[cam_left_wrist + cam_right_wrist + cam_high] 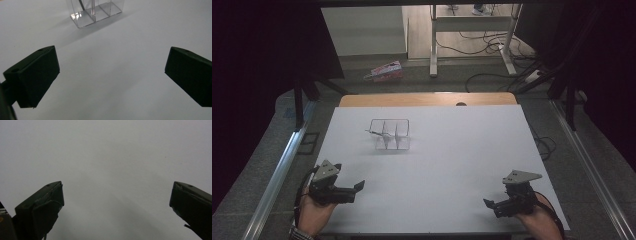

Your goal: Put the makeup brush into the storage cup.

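A clear plastic organiser (389, 134) with several compartments stands on the white table (452, 150), left of centre and toward the far side. A thin dark item leans inside it. In the left gripper view the organiser (96, 12) sits at the top, well beyond the jaws. My left gripper (358, 190) rests at the near left edge, held by a hand, open with nothing between its jaws (112, 75). My right gripper (489, 205) rests at the near right edge, also open and empty (116, 205), looking at bare white table.
A wooden strip (427, 99) edges the table's far side. Beyond it on the floor lie a pink and white package (384, 71), desk legs (433, 45) and cables (492, 47). Metal rails (277, 170) run along both sides of the table.
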The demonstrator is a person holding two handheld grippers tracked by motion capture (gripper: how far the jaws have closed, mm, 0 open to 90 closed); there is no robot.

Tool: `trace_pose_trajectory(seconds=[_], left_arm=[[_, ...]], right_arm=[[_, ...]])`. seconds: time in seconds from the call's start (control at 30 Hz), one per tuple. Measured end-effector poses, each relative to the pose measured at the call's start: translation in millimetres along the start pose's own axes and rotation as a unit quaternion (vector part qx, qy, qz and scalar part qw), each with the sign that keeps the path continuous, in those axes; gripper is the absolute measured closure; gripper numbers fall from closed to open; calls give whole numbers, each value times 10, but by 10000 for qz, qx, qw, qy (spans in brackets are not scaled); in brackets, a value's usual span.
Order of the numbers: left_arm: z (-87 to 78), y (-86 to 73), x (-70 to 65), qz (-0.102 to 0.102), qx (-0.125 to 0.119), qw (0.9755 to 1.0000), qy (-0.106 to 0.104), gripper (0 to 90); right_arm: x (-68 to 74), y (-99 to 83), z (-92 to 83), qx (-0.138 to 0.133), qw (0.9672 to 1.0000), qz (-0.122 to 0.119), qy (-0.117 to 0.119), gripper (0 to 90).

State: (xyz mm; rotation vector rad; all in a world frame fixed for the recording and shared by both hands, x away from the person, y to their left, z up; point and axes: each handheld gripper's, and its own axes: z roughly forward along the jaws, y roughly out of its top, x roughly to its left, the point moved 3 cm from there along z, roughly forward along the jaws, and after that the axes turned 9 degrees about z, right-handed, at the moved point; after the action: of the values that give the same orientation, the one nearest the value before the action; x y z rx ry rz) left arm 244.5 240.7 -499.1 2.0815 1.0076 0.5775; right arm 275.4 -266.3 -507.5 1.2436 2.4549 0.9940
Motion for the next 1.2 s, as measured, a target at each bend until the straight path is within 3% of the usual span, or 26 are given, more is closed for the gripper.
trace_pose_trajectory(seconds=[1.2], left_arm=[[-306, -307, -100, 71, 213, 9994, 278, 0]], right_arm=[[-9, -8, -2, 32, 10000, 41, -16, 0]])
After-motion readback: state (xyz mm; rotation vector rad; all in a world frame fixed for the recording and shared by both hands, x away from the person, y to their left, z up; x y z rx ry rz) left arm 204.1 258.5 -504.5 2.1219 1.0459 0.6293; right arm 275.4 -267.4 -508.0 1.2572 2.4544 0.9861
